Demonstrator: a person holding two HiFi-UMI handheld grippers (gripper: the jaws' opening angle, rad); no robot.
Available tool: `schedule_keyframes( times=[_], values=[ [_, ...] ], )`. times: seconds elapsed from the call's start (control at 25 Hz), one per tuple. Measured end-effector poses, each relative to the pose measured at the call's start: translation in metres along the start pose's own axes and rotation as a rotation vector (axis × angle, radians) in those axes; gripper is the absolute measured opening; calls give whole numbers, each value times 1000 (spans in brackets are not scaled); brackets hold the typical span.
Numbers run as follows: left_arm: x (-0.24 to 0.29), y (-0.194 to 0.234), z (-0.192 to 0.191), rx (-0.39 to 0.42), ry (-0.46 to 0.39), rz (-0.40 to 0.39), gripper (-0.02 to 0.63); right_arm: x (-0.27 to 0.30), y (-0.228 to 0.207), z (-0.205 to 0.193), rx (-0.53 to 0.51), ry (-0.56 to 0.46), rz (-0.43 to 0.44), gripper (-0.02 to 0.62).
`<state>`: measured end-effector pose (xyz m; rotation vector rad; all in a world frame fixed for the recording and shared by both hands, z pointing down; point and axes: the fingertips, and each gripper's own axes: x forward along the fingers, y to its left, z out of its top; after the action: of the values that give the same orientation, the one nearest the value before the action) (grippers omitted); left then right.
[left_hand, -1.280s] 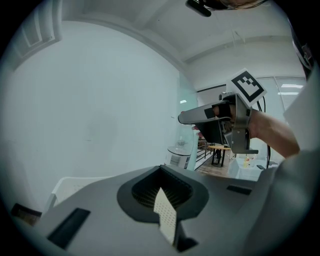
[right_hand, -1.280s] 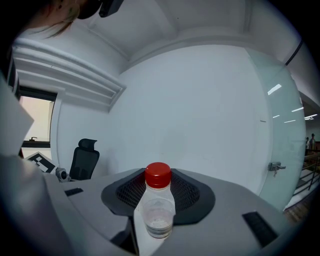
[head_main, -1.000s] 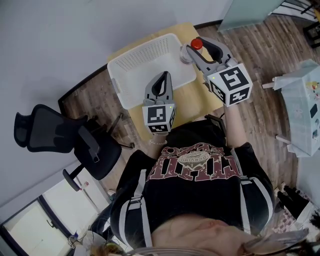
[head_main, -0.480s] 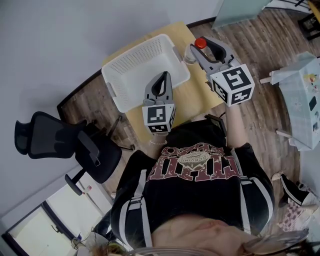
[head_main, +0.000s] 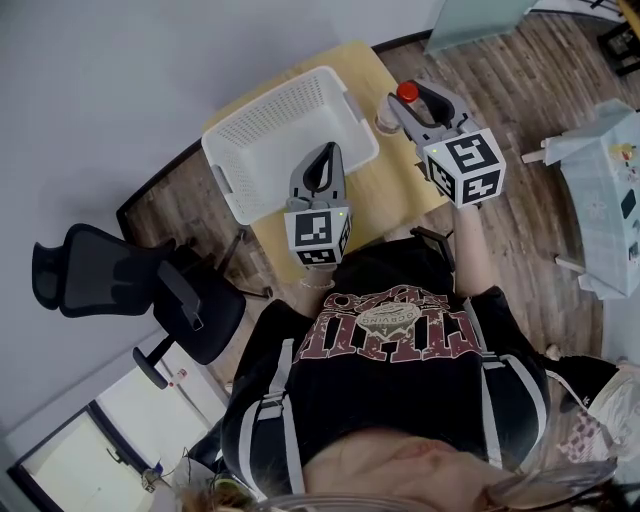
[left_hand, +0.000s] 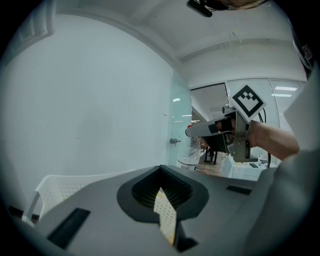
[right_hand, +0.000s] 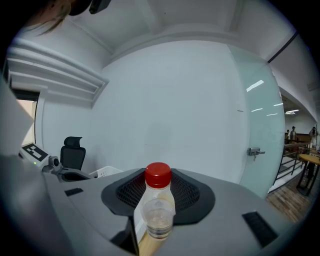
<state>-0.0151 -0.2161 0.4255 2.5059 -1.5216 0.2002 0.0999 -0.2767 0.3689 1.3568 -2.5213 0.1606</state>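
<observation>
My right gripper (right_hand: 156, 222) is shut on a small clear plastic bottle (right_hand: 158, 207) with a red cap (right_hand: 158, 176), held upright and lifted. In the head view the right gripper (head_main: 398, 103) holds the bottle (head_main: 403, 95) over the far right part of a wooden table (head_main: 385, 190), just right of a white plastic basket (head_main: 285, 140). My left gripper (head_main: 324, 155) hovers over the basket's near rim, jaws together with nothing between them. In the left gripper view the left gripper (left_hand: 165, 220) is shut, and the right gripper (left_hand: 220, 127) shows at the right with the bottle (left_hand: 194, 150).
A black office chair (head_main: 100, 275) stands on the wooden floor left of the table and also shows as the chair (right_hand: 72, 154) in the right gripper view. A pale wall and a glass door (right_hand: 260, 145) lie beyond. A white cabinet (head_main: 605, 230) stands at the right.
The right gripper has carried the bottle slightly to the right and stays shut on it. The left gripper view has swung right, so the basket and glass door now show.
</observation>
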Motion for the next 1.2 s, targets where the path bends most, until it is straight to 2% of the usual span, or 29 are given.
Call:
schedule_keyframes(
  times=[1.2],
  values=[
    [-1, -1, -6, 19, 29, 35, 46, 28, -14, -111, 72, 140, 7, 156]
  ],
)
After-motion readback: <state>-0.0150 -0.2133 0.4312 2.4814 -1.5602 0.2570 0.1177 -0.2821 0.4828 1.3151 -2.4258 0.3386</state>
